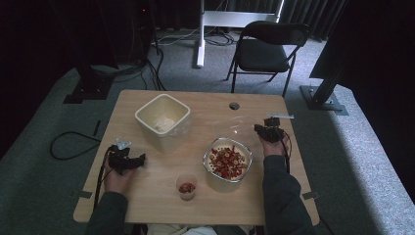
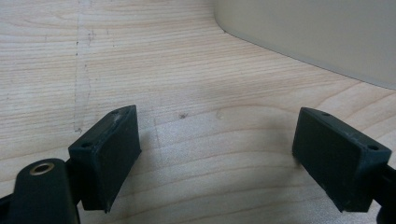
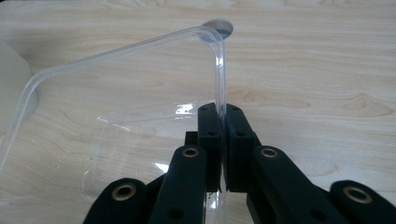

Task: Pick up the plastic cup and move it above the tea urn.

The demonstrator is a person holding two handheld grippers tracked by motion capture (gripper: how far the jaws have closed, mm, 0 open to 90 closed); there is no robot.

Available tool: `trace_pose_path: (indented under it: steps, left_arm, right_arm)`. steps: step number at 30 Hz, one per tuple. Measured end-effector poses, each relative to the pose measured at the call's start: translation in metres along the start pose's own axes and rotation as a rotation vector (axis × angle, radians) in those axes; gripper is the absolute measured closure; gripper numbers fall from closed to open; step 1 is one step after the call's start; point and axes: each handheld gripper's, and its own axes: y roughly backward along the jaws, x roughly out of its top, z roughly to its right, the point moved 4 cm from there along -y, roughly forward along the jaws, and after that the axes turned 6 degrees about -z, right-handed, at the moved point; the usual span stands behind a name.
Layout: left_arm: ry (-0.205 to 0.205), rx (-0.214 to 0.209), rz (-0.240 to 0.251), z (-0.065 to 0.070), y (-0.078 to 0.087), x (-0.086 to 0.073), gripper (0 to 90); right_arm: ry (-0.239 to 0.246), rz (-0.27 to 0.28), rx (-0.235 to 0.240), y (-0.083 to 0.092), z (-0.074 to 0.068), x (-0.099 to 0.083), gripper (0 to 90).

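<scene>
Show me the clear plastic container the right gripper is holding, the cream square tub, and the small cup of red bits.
Clear plastic container (image 3: 219,70): right gripper view, on its rim near the corner.
Cream square tub (image 1: 147,110): high view, on its left rim.
Small clear cup with red bits (image 1: 186,195): high view, on its front wall.

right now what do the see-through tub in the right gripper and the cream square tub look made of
The clear container looks like thin, glossy transparent plastic: the wood grain shows through its wall, with bright glints. The right gripper pinches its rim. The cream tub looks like opaque plastic or glazed ceramic, smooth with thick rounded edges; which one is unclear.
</scene>
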Motion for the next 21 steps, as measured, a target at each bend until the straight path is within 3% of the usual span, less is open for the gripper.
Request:
trace_pose_path:
  steps: [12, 21]
  left_arm:
    - [0.0, 0.0, 0.0, 0.0, 0.0, 0.0, 15.7]
    - [0.0, 0.0, 0.0, 0.0, 0.0, 0.0, 15.7]
  right_arm:
    - [0.031, 0.05, -0.019, 0.024, -0.005, 0.026, 87.5]
    - [0.096, 0.075, -0.02, 0.043, -0.025, 0.057, 87.5]
